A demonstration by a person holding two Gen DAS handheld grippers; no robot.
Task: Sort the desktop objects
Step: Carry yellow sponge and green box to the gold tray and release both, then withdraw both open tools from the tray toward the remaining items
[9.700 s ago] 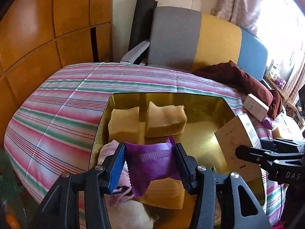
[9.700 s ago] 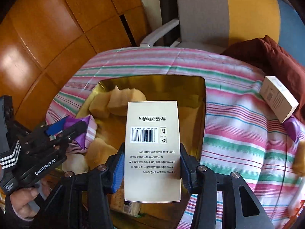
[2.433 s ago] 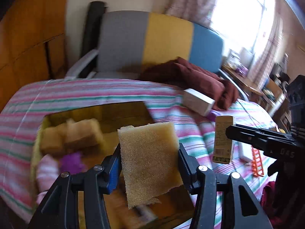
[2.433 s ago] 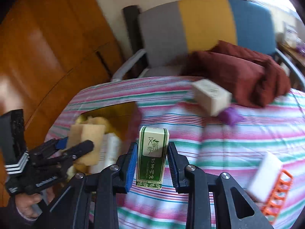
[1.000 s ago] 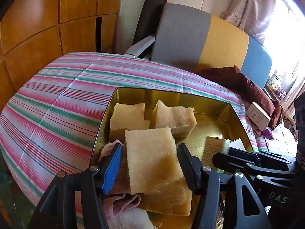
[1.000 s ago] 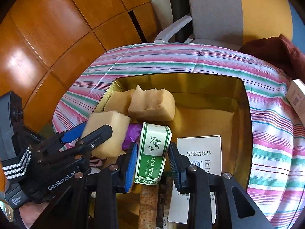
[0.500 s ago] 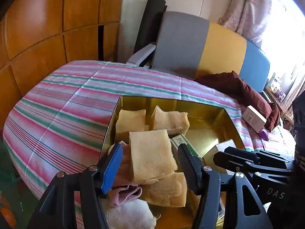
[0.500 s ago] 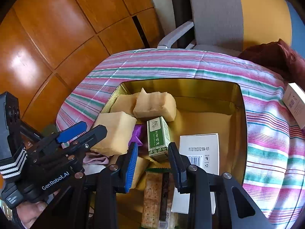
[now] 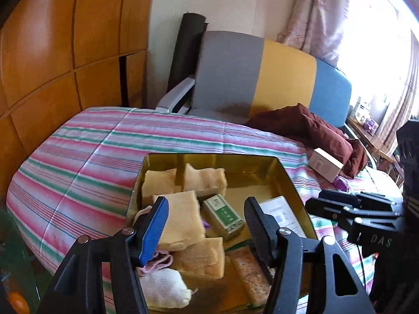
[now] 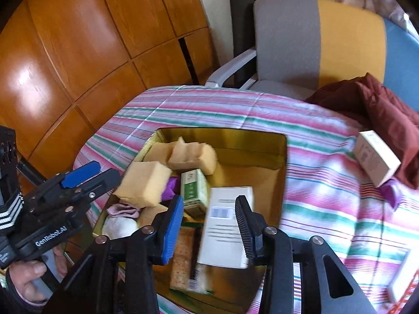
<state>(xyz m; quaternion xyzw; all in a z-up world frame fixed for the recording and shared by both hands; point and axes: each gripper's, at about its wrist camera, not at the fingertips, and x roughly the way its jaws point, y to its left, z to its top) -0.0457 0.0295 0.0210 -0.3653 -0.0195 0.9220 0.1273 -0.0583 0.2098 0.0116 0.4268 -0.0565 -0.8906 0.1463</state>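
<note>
Above gold tin [image 9: 286,175], both jaws apart, empty

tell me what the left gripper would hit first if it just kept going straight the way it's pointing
Probably the green box lying in the gold tin, which sits centred between the open fingers of the left gripper. The yellow sponge beside its blue pad could touch first; depth is unclear.

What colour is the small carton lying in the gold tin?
Green and white carton, clearest in the left wrist view.
</note>
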